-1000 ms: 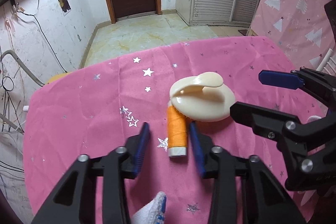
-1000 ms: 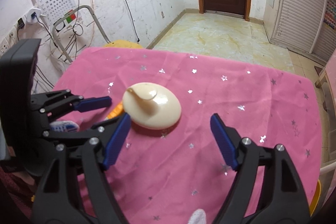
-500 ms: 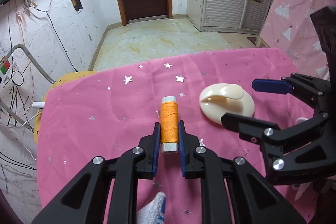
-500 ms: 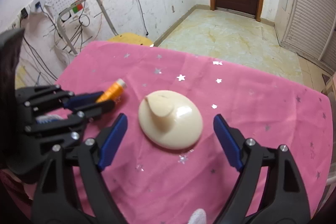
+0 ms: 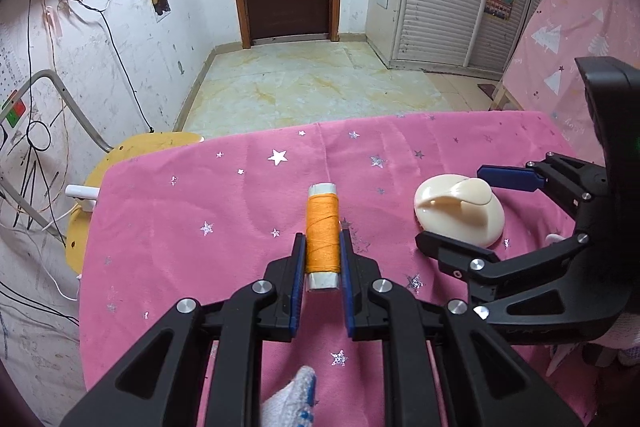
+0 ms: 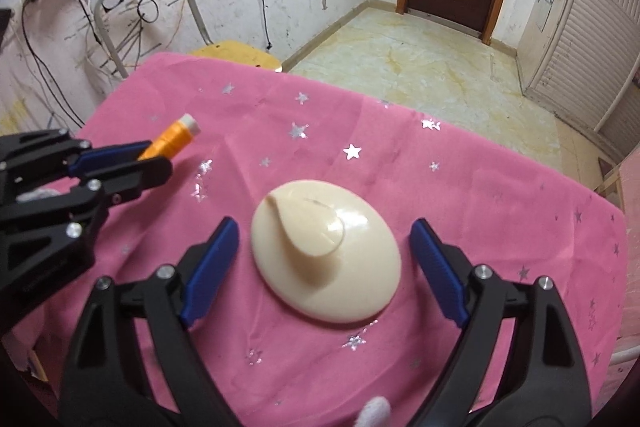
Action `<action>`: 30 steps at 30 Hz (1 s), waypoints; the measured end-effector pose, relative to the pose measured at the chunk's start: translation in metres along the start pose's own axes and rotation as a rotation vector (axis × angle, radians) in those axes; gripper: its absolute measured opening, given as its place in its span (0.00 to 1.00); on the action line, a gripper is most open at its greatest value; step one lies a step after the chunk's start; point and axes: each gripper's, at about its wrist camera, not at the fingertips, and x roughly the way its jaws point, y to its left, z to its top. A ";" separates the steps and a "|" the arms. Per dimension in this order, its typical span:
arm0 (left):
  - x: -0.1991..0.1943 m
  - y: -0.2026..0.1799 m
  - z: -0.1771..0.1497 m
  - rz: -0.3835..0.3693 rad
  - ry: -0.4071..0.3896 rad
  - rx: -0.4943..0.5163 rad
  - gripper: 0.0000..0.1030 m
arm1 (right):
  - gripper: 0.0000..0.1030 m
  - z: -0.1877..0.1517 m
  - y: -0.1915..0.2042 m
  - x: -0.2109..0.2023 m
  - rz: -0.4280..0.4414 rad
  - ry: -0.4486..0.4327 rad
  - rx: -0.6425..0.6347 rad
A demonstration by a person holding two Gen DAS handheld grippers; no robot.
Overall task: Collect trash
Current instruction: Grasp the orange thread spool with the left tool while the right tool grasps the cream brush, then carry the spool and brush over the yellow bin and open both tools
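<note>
The left gripper (image 5: 322, 259) clamps the orange thread spool (image 5: 322, 227) above the pink starred cloth (image 5: 180, 227). To its right the right gripper (image 6: 324, 263) hangs wide open, fingers flanking the cream hook (image 6: 326, 259) lying on the cloth; a yellow stool (image 5: 148, 147) stands far left

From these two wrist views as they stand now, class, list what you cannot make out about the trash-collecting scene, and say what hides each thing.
- Left wrist view: whether the orange thread spool, clamped in the left hand-held gripper, touches the pink starred tablecloth; the spool hides its own underside.
- Right wrist view: the underside of the cream dome-shaped plastic hook, between the open right hand-held gripper fingers.
- Both views: any trash container lies outside the frame.
</note>
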 end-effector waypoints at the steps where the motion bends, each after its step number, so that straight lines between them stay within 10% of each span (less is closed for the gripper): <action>1: 0.000 0.000 0.000 -0.002 0.000 -0.001 0.08 | 0.79 0.000 0.003 0.001 -0.021 -0.002 -0.012; 4: -0.001 0.001 0.000 -0.003 -0.001 -0.004 0.08 | 0.67 0.000 0.003 -0.001 -0.027 -0.015 -0.013; 30: -0.060 -0.046 0.009 -0.010 -0.099 0.062 0.08 | 0.65 -0.021 -0.040 -0.093 -0.067 -0.197 0.092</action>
